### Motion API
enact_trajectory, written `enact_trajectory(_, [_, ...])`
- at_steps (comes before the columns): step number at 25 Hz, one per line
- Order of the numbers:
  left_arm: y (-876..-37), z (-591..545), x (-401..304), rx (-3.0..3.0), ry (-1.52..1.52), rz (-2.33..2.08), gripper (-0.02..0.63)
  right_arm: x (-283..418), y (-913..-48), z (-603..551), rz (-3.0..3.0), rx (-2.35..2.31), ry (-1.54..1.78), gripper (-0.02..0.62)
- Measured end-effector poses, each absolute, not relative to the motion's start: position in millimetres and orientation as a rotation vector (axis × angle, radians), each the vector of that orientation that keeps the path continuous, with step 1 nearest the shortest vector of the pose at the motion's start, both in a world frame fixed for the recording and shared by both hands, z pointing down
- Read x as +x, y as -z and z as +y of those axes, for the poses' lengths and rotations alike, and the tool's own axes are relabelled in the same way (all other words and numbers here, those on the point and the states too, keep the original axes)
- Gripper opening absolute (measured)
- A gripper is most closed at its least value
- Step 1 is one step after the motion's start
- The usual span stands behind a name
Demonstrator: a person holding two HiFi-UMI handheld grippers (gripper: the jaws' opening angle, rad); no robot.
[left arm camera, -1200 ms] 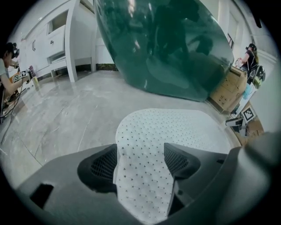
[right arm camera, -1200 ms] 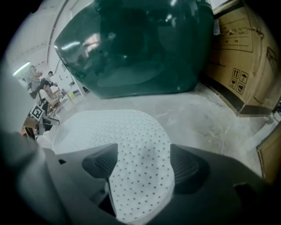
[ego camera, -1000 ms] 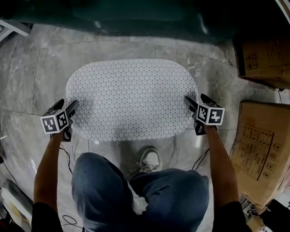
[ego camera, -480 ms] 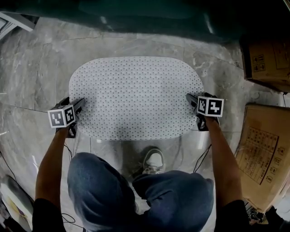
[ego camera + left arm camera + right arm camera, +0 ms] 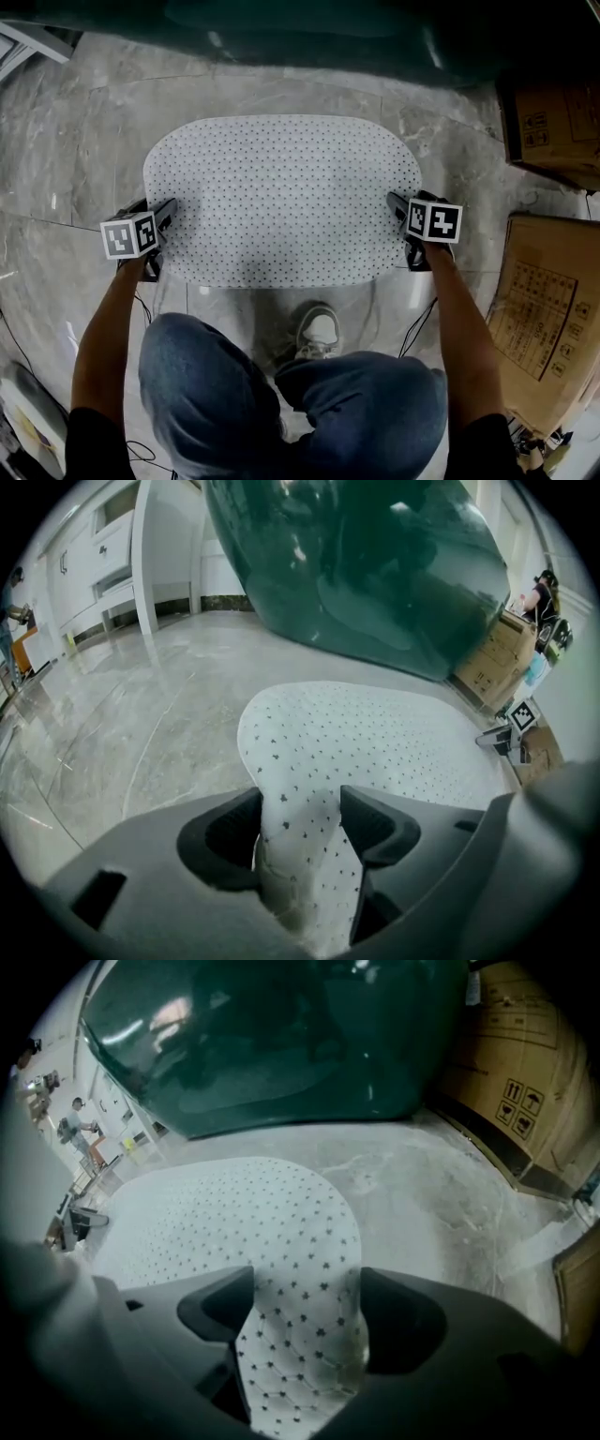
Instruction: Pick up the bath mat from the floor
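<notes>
bath mat (image 5: 281, 197) on marble floor (image 5: 84, 141), left gripper (image 5: 167, 210) at its 9 o'clock edge, right gripper (image 5: 395, 202) at 3 o'clock, jaws just closing, both pinching the rim

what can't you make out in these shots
Green object: head view, cut off by the top edge.
Boxes: head view, cut off by the right edge; print too small.
Shoe: head view, heel hidden by the legs.
Far person: left gripper view, too small.
</notes>
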State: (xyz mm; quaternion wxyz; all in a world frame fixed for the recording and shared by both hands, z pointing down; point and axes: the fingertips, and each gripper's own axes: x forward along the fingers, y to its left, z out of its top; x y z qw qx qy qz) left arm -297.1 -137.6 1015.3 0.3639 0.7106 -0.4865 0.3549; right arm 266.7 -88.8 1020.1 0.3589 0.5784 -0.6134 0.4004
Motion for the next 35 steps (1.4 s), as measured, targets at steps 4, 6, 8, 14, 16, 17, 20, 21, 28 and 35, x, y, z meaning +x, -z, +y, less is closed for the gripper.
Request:
enact_trajectory(4, [-1014.5, -139.2, -295.5, 1.826, -0.896, -1.256, 0.261, 258.3, -1017.1, -87.6, -1.606, 1.472, -1.022, 0.268])
enact_trajectory(6, [-1015.3, -138.2, -293.6, 1.823, -0.886, -1.248, 0.243, 254.2, -1016.5, -86.9, -1.617, 1.463, -1.024, 0.236])
enact_trajectory(8, [-1015.4, -138.0, -291.2, 1.825, -0.878, -1.240, 0.216, 245.9, -1016.3, -87.0, -1.642, 1.445, -1.043, 0.175])
enact_trajectory(14, [-1014.2, -138.4, -289.5, 1.816, -0.850, -1.234, 0.205, 230.9, -1014.9, -87.4, -1.676, 1.420, -1.059, 0.053])
enact_trajectory(16, [-1014.4, -138.0, -290.3, 1.812, -0.853, -1.231, 0.202, 228.8, -1015.4, -87.0, -1.685, 1.432, -1.089, 0.049])
enact_trajectory(17, [-1014.8, -137.6, -290.7, 1.809, -0.852, -1.233, 0.201, 228.3, -1015.8, -86.6, -1.690, 1.439, -1.106, 0.048])
enact_trajectory(20, [-1015.7, -137.9, -288.5, 1.813, -0.850, -1.235, 0.196, 228.8, -1015.5, -86.1, -1.698, 1.446, -1.121, 0.043])
enact_trajectory(21, [-1015.6, -138.4, -287.5, 1.816, -0.853, -1.232, 0.193, 229.0, -1015.1, -85.8, -1.697, 1.442, -1.113, 0.041])
enact_trajectory(28, [-1014.1, -136.5, -283.1, 1.792, -0.833, -1.223, 0.122, 226.3, -1013.5, -85.2, -1.719, 1.439, -1.121, 0.032])
enact_trajectory(35, [-1009.6, -137.3, -276.6, 1.785, -0.866, -1.208, 0.038, 225.5, -1006.9, -85.1, -1.739, 1.435, -1.125, 0.028])
